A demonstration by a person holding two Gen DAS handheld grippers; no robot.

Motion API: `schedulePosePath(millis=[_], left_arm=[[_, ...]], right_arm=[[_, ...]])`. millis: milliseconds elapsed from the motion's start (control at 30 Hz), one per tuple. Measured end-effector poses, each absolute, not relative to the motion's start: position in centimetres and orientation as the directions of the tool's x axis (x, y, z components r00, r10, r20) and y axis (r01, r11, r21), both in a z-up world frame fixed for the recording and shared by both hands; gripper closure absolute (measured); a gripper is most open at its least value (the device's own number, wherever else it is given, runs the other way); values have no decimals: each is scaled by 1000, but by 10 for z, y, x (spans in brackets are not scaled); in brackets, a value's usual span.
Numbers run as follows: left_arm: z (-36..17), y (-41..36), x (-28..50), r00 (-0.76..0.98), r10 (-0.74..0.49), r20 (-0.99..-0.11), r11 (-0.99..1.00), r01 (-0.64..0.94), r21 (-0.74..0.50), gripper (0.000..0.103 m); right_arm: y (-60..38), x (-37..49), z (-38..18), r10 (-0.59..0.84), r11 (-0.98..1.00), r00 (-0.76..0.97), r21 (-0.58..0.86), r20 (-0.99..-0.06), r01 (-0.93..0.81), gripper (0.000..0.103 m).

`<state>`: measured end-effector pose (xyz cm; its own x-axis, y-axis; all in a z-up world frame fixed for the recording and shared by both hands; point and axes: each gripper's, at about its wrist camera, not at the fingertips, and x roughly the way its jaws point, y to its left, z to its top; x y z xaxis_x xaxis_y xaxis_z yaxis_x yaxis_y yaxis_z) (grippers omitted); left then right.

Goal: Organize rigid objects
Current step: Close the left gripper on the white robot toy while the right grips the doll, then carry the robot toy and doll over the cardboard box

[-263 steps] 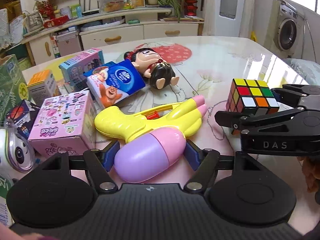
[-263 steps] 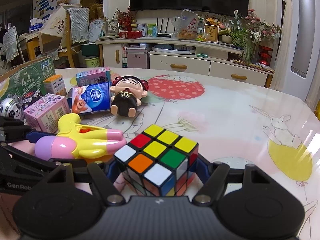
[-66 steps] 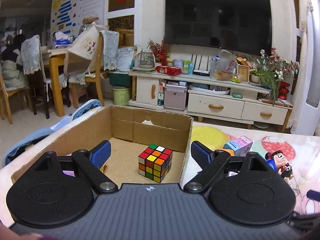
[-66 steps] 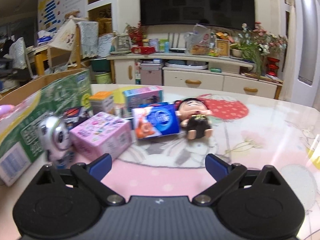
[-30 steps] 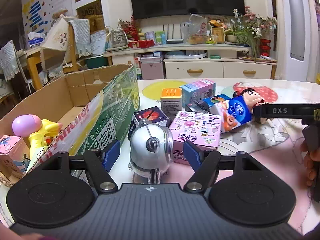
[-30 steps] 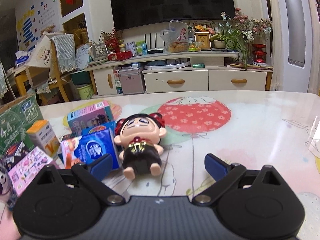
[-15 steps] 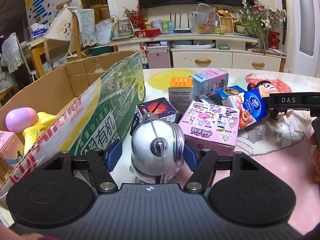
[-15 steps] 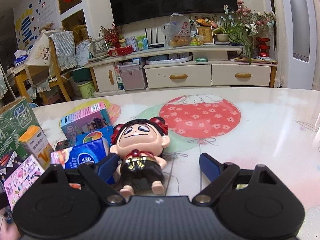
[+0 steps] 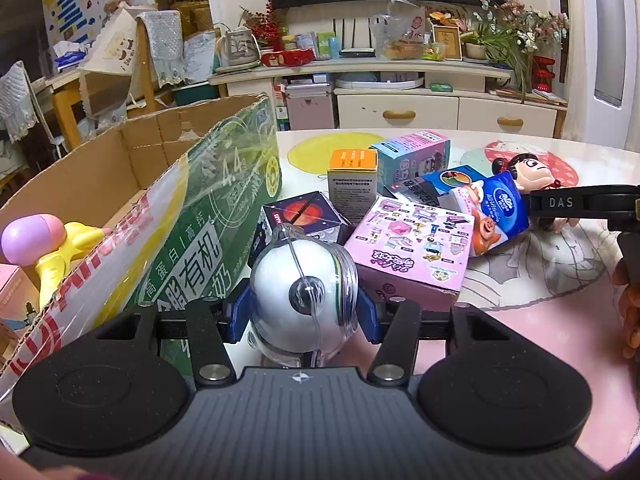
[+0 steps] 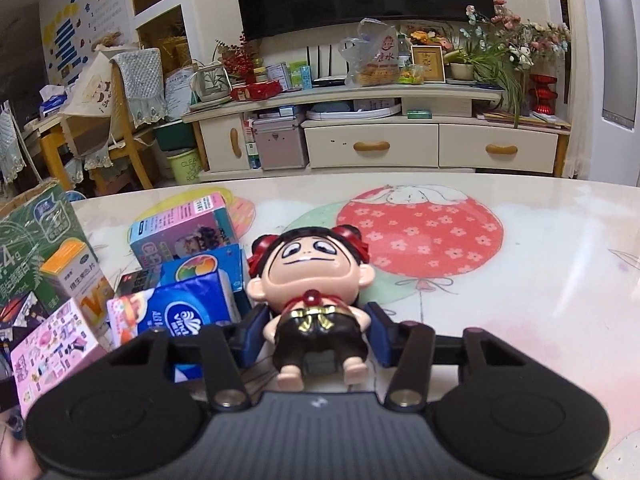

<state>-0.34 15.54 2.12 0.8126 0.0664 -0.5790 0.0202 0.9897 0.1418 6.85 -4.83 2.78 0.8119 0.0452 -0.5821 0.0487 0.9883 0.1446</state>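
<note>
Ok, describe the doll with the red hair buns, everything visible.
The doll looks like glossy hard plastic: big peach head, black hair with two red buns, dark outfit with gold trim, bare feet. It lies face-up on the table, feet toward the camera, its head beside the blue tissue pack. The right gripper is closing around its body.

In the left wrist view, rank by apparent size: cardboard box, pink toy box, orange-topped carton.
1. cardboard box, clearly largest.
2. pink toy box.
3. orange-topped carton, though it lies farther from the camera, so its true size against the pink box is unsure.
</note>
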Motion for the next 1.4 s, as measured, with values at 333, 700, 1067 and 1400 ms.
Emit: schedulePosePath(millis=[333, 700, 1067, 1400], left_arm=[[20, 146, -12, 813, 27, -581, 987, 70, 143, 37], [18, 144, -20, 816, -7, -579, 984, 107, 139, 37], [19, 147, -26, 810, -50, -584, 984, 140, 110, 37], [19, 148, -32, 795, -98, -599, 982, 174, 71, 37]], right_arm=[[-44, 53, 29, -8, 992, 814, 100, -581, 82, 52], [-33, 13, 29, -72, 988, 811, 68, -581, 136, 52], [-10, -28, 29, -121, 989, 802, -3, -584, 148, 52], [0, -55, 27, -127, 989, 802, -9, -584, 151, 52]])
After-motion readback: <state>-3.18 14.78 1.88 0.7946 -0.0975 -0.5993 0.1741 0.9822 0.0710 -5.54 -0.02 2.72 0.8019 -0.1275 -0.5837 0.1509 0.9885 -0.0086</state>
